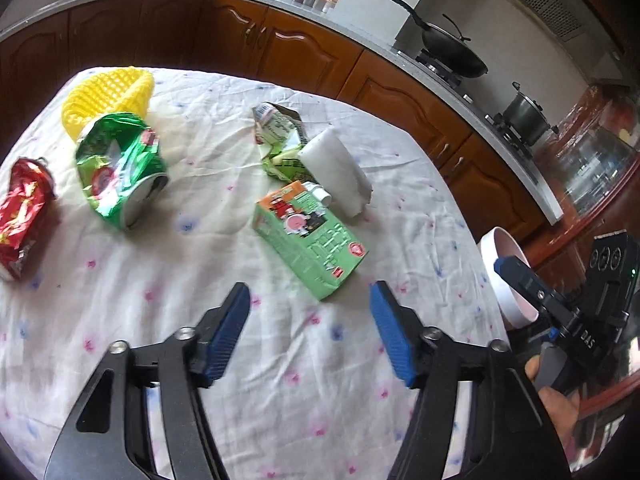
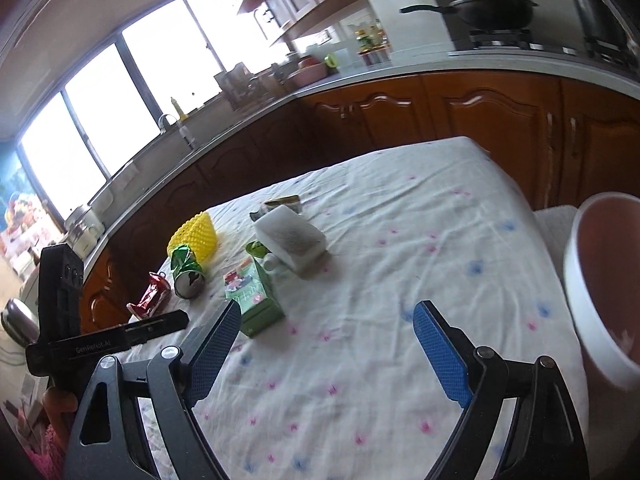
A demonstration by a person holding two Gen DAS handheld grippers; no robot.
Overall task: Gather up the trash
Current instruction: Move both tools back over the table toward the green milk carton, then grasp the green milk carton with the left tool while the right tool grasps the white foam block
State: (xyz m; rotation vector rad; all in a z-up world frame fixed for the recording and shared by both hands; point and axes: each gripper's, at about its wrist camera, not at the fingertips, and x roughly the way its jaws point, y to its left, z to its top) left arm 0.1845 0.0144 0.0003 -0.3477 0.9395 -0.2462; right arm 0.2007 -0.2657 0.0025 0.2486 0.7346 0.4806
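The desk is carrying all the trash under a flowered cloth, and the pink bin is sitting at its edge, just to the right of the right gripper, whose jaws are standing apart and holding nothing. The left gripper is hovering with its jaws wide apart and empty, the green carton lying flat just ahead of them and slightly right of centre. Judging from this, the carton is the piece to be taking first: the jaws should be squaring up to its narrow sides and lowering until both are straddling it before closing, while avoiding the white foam piece touching its far end.
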